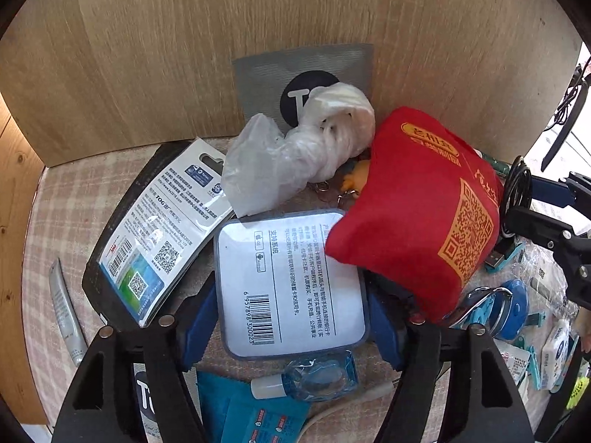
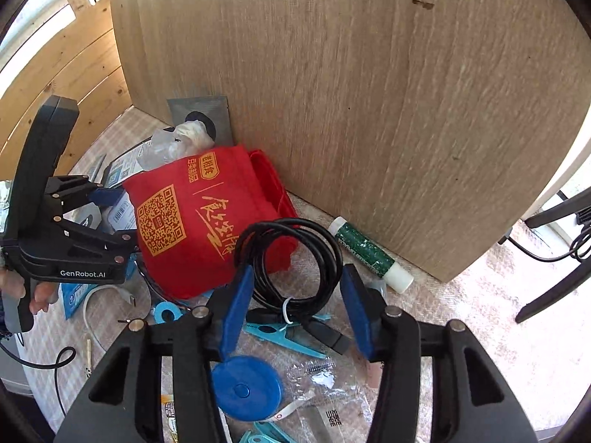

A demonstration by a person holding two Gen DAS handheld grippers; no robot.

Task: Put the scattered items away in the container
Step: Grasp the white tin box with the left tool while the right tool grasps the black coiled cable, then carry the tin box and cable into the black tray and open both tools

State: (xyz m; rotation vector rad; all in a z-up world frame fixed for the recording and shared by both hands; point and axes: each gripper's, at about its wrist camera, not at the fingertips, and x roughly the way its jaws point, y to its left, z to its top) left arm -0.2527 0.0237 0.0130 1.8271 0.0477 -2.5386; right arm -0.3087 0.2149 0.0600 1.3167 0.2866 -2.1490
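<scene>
The left wrist view alone shows a grey tube [image 1: 66, 313] at far left on the checked cloth surface [image 1: 66, 199], then a carded TOG package [image 1: 147, 240], and a clear flat box [image 1: 291, 284] with a barcode label. The left claw [image 1: 291, 313] has its blue pads on either side of this box, seemingly clamped on it, though contact is hard to confirm. Behind lie a crumpled clear plastic bag [image 1: 295, 147] and a grey TOG sachet [image 1: 303, 77] leaning on the wooden panel [image 1: 184, 55]. A small blue bottle [image 1: 317, 376] sits below the box.

Both views share the red cloth bag [image 2: 192, 221], lying partly over the box.

The right wrist view alone shows the coiled black cable [image 2: 291, 262], tied with a white twist, sitting between the spread fingers of the right claw [image 2: 295, 306]; the fingers stand apart, not pressing it. Under it lies a teal clip [image 2: 284, 332], a blue tape measure [image 2: 247, 387] nearer the camera, and a green glue stick [image 2: 369, 254] to the right by the panel.

I cannot pick out a container in either view.
</scene>
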